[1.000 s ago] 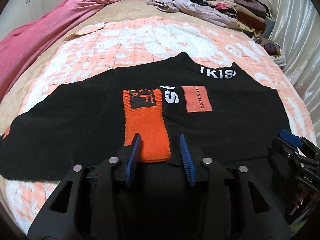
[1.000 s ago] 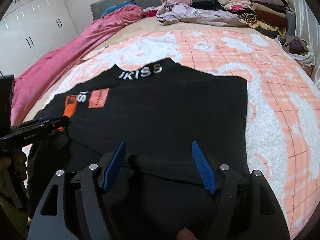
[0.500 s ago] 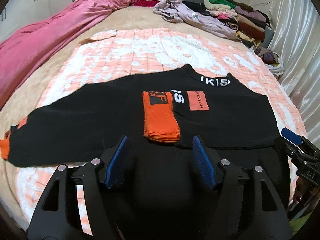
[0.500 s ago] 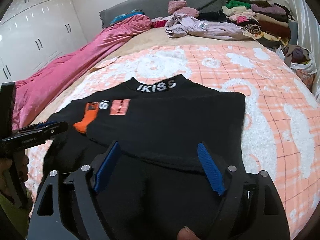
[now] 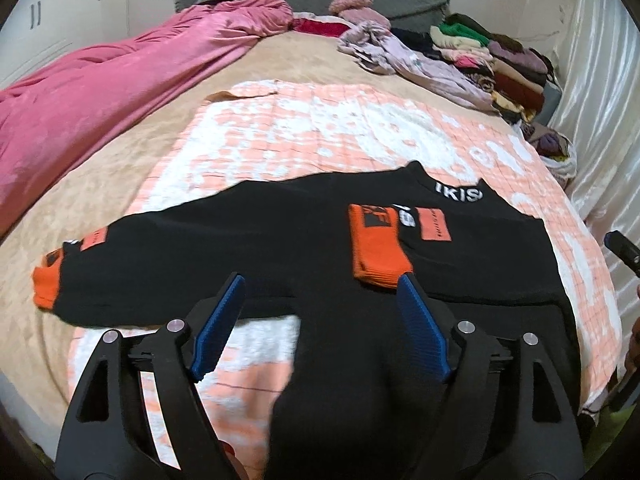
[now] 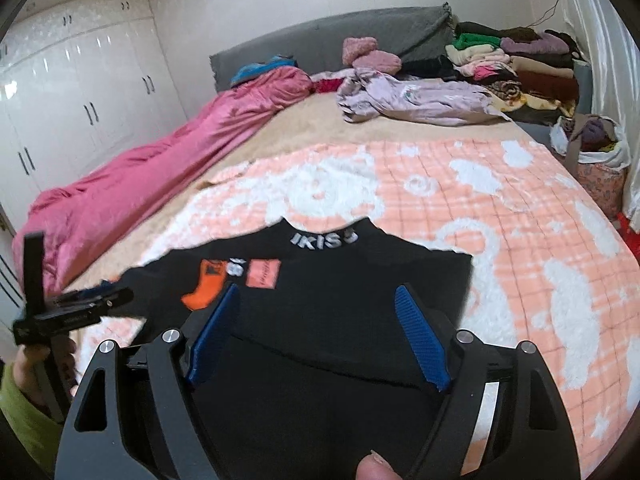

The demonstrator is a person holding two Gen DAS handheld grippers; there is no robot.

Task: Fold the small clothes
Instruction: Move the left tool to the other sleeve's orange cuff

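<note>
Currently, left hand-held gripper (image 5: 320, 300): jaws opening, blue pads wide apart, nothing gripped, above the black sweater's near edge.
Right hand-held gripper (image 6: 316, 308): released, pads spread wide, clear of the cloth.
Black sweater (image 5: 260, 248): flat on the peach-and-white blanket (image 5: 320, 136) on the bed, one orange-cuffed sleeve (image 5: 378, 248) folded across its chest.
Writing: collar (image 6: 324, 237) reads "IKISS"; orange patch text too small to read.

bed (image 6: 280, 136): tan sheet, fills the room | headboard (image 6: 320, 40): grey, 12 o'clock | wardrobe (image 6: 80, 92): glossy white doors (dark handles), 10 o'clock | curtain (image 6: 600, 60): pale satin, 2 o'clock | walls: white
</note>
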